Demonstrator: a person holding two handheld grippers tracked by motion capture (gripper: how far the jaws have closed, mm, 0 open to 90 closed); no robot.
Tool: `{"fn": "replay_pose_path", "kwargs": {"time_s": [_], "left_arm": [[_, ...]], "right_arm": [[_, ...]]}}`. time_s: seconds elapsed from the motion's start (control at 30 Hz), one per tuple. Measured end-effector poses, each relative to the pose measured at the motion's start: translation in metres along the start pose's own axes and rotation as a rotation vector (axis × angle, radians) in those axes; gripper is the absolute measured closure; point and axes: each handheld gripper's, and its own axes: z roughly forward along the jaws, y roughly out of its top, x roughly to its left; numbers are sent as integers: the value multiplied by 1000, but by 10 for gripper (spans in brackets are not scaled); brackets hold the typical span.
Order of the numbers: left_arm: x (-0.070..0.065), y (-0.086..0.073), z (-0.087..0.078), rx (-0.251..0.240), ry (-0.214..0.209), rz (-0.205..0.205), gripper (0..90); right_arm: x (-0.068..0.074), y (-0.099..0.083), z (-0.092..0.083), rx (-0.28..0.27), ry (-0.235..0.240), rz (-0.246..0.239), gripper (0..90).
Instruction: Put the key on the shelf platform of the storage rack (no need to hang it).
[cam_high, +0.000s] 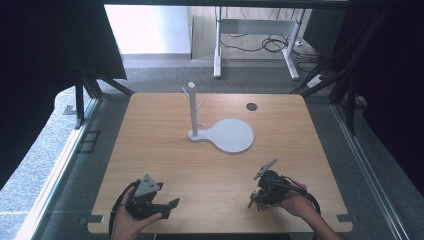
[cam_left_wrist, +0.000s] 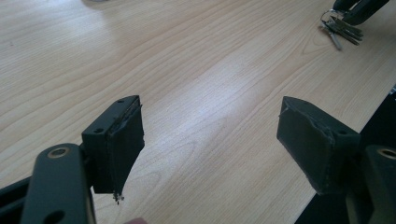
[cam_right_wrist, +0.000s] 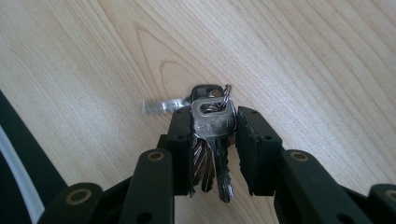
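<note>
A bunch of keys on a ring (cam_right_wrist: 212, 126) stands between the jaws of my right gripper (cam_right_wrist: 215, 114), with the black pads closed against its sides. In the high view this gripper (cam_high: 257, 196) sits at the table's front right, pointing left and down, and the keys (cam_high: 256, 202) hang at its tip just over the wood. The left gripper view shows the same keys (cam_left_wrist: 343, 30) far off at top right. My left gripper (cam_high: 170, 209) rests at the front left, jaws wide apart with only bare wood between them (cam_left_wrist: 210, 116).
A white stand (cam_high: 192, 110) with short side pegs rises mid-table on a flat white teardrop base (cam_high: 232, 136). A small dark round hole (cam_high: 251, 106) lies behind it. The wooden table (cam_high: 165, 150) ends close below both hands.
</note>
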Motion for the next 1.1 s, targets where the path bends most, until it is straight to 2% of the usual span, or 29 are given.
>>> {"fn": "replay_pose_path", "kwargs": {"time_s": [0.1, 0.13, 0.2, 0.37, 0.4, 0.43, 0.57, 0.6, 0.73, 0.93, 1.1], "left_arm": [[0, 0, 0, -1, 0, 0, 233], [0, 0, 0, 1, 0, 0, 233], [0, 0, 0, -1, 0, 0, 233], [0, 0, 0, -1, -1, 1, 233], [0, 0, 0, -1, 0, 1, 233], [0, 0, 0, -1, 0, 0, 233], [0, 0, -1, -3, 1, 0, 232], [0, 0, -1, -3, 2, -1, 233], [-1, 0, 0, 2, -2, 1, 233], [-2, 1, 0, 1, -3, 2, 233], [-1, 0, 0, 1, -2, 2, 233]], "right_arm": [[1, 2, -4, 5, 3, -9, 688], [1, 3, -6, 1, 0, -12, 869], [-2, 5, -15, -37, 5, -1, 858], [-2, 6, -15, -3, -6, -13, 857], [-1, 6, -13, 1, -8, -15, 839], [-1, 5, -9, 18, -1, -2, 756], [0, 4, -2, 41, -22, -9, 693], [1, 3, 0, 51, -42, -12, 640], [2, 1, 4, 64, -58, -12, 540], [0, 1, 13, 70, -61, 9, 474], [-5, 5, 14, 56, -50, 27, 485]]}}
